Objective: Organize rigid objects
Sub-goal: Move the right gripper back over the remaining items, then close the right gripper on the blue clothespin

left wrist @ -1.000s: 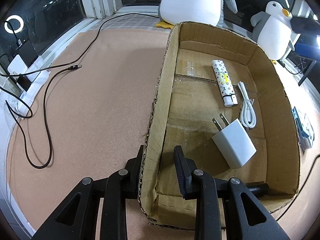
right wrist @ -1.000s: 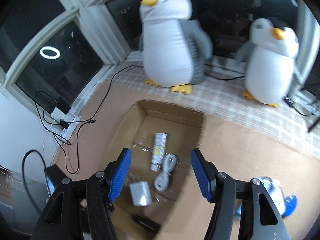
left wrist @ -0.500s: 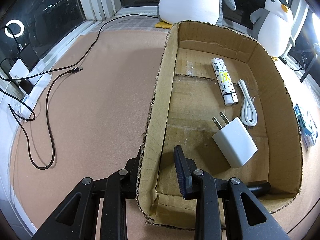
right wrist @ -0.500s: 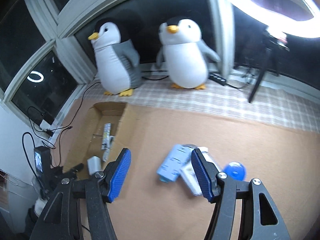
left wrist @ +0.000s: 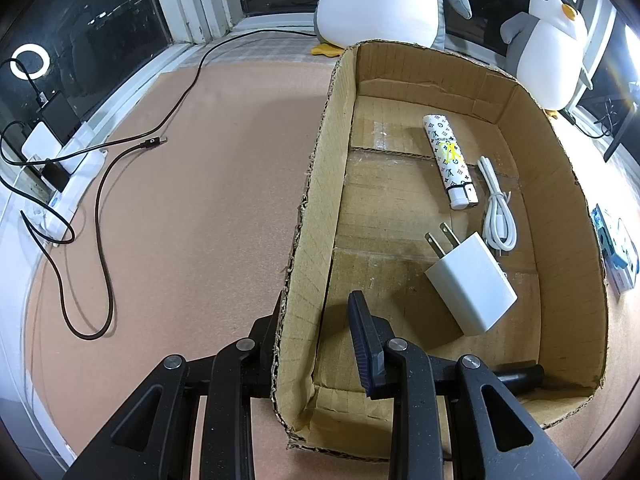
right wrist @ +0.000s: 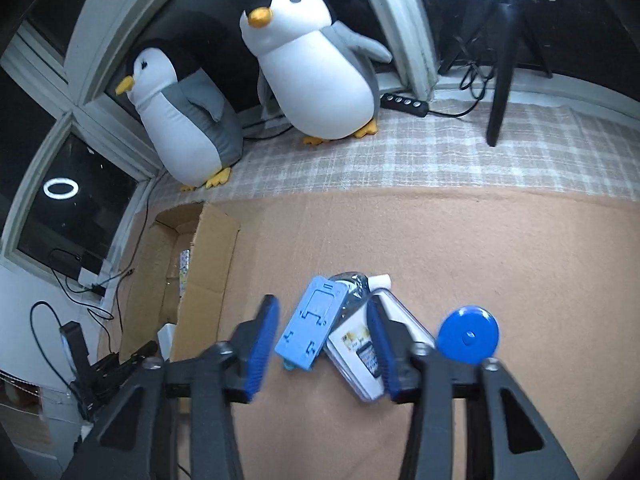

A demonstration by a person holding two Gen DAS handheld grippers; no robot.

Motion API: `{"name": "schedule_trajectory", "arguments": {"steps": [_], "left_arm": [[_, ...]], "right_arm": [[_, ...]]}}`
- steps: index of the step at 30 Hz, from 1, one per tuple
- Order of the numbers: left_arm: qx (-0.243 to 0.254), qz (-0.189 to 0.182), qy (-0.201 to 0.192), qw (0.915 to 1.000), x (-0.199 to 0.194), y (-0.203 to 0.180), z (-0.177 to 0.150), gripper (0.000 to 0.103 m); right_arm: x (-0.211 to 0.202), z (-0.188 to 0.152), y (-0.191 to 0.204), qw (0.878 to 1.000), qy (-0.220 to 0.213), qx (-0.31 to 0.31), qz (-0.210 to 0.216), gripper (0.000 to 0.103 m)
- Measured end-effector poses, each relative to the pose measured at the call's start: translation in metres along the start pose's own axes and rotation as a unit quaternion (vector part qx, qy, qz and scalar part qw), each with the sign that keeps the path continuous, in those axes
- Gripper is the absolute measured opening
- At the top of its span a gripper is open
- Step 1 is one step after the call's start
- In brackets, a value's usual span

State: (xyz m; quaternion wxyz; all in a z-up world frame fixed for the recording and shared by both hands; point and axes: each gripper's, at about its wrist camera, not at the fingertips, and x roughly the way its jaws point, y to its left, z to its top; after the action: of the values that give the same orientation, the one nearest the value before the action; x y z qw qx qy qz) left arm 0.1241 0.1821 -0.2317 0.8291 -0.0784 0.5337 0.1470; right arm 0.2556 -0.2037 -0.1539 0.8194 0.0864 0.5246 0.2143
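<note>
A cardboard box (left wrist: pixel 320 184) lies on the tan mat. In it are a white wall charger (left wrist: pixel 472 288), a coiled white cable (left wrist: pixel 498 212) and a patterned white lighter (left wrist: pixel 448 160). My left gripper (left wrist: pixel 316 336) straddles the box's near left wall, one finger outside, one inside; the gap looks wider than the wall. My right gripper (right wrist: pixel 324 344) is open above a light blue plastic stand (right wrist: pixel 314 326) and a clear bottle with a white label (right wrist: pixel 360 356). A blue round tape measure (right wrist: pixel 468 334) lies to the right.
Two plush penguins (right wrist: pixel 316 76) (right wrist: pixel 180 116) stand on the checked cloth by the window. Black cables (left wrist: pixel 104 184) and a power strip (left wrist: pixel 44 148) lie at the mat's left edge. A tripod leg (right wrist: pixel 500 80) stands at the back right. The box also shows in the right wrist view (right wrist: pixel 208 264).
My right gripper has swung from over the box to the right and down, now low over the blue stand and bottle. My left gripper stays at the box wall.
</note>
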Motion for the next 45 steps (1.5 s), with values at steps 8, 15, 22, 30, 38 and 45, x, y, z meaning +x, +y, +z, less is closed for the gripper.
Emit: {"name": "schedule_trajectory", "arguments": {"steps": [8,15,22,30,38,45], "left_arm": [[-0.001,0.002,0.000,1.0000,0.000,0.000,0.000,0.030],[0.000,0.002,0.000,1.0000,0.000,0.000,0.000,0.030],[0.000,0.004,-0.002,1.0000,0.000,-0.001,-0.001,0.030],[0.000,0.004,-0.003,1.0000,0.000,-0.001,-0.001,0.030],[0.000,0.004,-0.004,1.0000,0.000,-0.001,-0.001,0.030],[-0.001,0.002,-0.004,1.0000,-0.001,-0.002,-0.002,0.030]], "right_arm": [[0.057,0.025,0.004,0.999,0.048,-0.003,-0.002,0.020],[0.085,0.020,0.012,0.996,0.090,-0.014,0.002,0.020],[0.078,-0.024,0.025,0.991,0.123,-0.049,0.033,0.020],[0.057,-0.080,0.019,0.987,0.148,-0.057,0.029,0.020],[0.006,-0.084,0.006,0.997,0.071,-0.035,0.020,0.023],[0.024,-0.066,-0.007,0.997,0.076,0.009,0.029,0.023]]}}
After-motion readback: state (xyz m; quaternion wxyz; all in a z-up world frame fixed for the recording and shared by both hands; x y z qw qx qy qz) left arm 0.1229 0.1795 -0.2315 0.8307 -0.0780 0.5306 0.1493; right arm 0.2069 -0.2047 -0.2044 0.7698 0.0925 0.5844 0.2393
